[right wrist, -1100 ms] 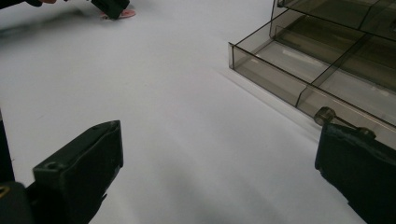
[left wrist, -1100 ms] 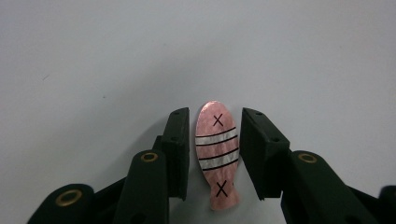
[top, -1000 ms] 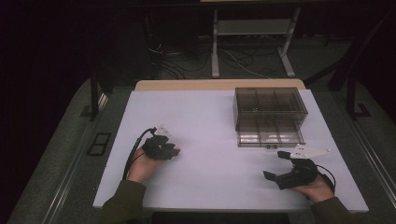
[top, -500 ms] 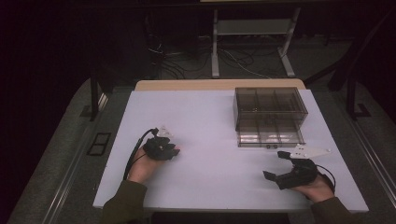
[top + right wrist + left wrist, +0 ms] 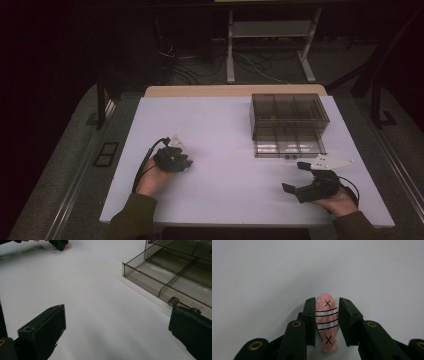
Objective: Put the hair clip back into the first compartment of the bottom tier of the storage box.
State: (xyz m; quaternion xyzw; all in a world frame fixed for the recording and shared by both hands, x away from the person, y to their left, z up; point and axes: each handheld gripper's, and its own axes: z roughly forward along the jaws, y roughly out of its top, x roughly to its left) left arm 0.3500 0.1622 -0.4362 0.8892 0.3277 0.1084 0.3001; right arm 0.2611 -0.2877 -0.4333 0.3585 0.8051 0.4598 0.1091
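High view: white table [image 5: 225, 140], biggest item on it is the smoky clear drawer box [image 5: 289, 115] at the far right, bottom drawer [image 5: 289, 147] pulled out toward me, its small knobs at the front edge. No brand or label readable on the box. Only markings anywhere are on the pink fish piece [image 5: 327, 321]: a black X near each end, white bands edged with black lines across the middle. Versus a second ago: both hands sit in the same spots, box and drawer unmoved; my left gripper [image 5: 172, 161] jaws have just been closing, fish between them. Left gripper view now shows both pads against the fish's sides, narrow grip, fish lying flat on the table at near left. My right gripper [image 5: 310, 184] rests at near right, just in front of the open drawer, jaws wide apart, nothing between them, holding and touching nothing but the tabletop.
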